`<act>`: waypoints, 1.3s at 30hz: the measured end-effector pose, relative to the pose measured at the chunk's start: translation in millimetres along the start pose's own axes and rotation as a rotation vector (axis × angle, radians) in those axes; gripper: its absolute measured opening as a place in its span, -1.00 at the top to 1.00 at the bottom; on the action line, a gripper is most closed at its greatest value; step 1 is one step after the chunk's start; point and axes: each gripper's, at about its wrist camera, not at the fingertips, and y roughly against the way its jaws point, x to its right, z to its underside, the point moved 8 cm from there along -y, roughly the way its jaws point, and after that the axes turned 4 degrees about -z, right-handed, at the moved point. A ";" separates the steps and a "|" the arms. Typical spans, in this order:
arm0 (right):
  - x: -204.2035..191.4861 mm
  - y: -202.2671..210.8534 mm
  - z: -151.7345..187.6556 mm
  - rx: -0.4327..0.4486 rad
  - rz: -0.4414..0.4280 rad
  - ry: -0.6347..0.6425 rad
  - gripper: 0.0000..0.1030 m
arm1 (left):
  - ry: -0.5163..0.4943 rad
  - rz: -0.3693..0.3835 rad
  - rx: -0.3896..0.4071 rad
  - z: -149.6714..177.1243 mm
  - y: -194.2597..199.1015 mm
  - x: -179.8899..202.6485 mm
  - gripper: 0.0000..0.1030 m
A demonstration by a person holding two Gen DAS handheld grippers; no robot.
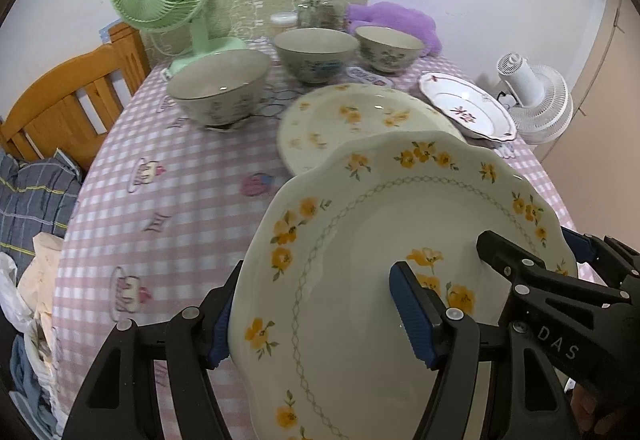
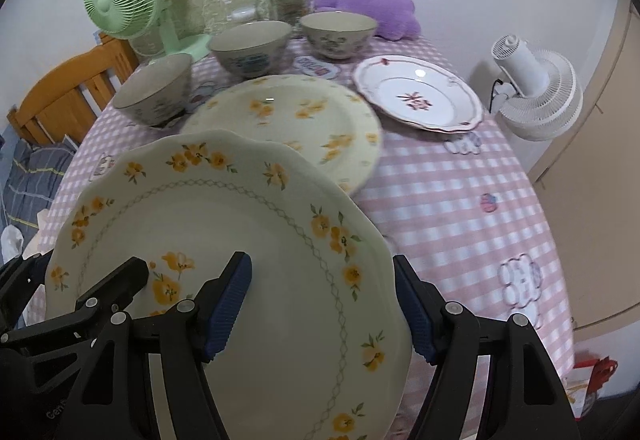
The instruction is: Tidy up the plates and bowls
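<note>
I grip the raised yellow-flowered plate (image 1: 360, 240) with both hand-held grippers, left (image 1: 316, 324) and right (image 2: 324, 312), one per rim, keeping it level for stacking on the matching far plate (image 1: 360, 120).

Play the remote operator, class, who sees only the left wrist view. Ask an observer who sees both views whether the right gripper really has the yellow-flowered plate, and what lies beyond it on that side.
Observer: Yes. The right gripper straddles the right rim of the held plate, with one pad over its face and the other outside the rim.
Operator: What is on the table to the right of it?
Observer: Only tablecloth with a white cloud print; no dish sits there.
Operator: Is there anything past the table's near corner?
Observer: There is a red item, too blurred to identify.
</note>
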 end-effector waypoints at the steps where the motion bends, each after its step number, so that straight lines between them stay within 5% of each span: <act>1: 8.2 0.5 -0.2 -0.001 0.002 0.000 -0.44 | 0.002 0.002 -0.001 0.0 -0.8 8.9 -0.35; 19: 132.7 -8.7 2.7 -0.029 0.030 -0.005 -0.44 | 0.004 0.028 -0.028 -2.5 -30.8 126.9 -0.35; 39: 172.2 -49.0 8.2 -0.107 0.019 -0.012 -0.41 | 0.004 -0.013 -0.112 -1.1 -70.7 155.5 -0.39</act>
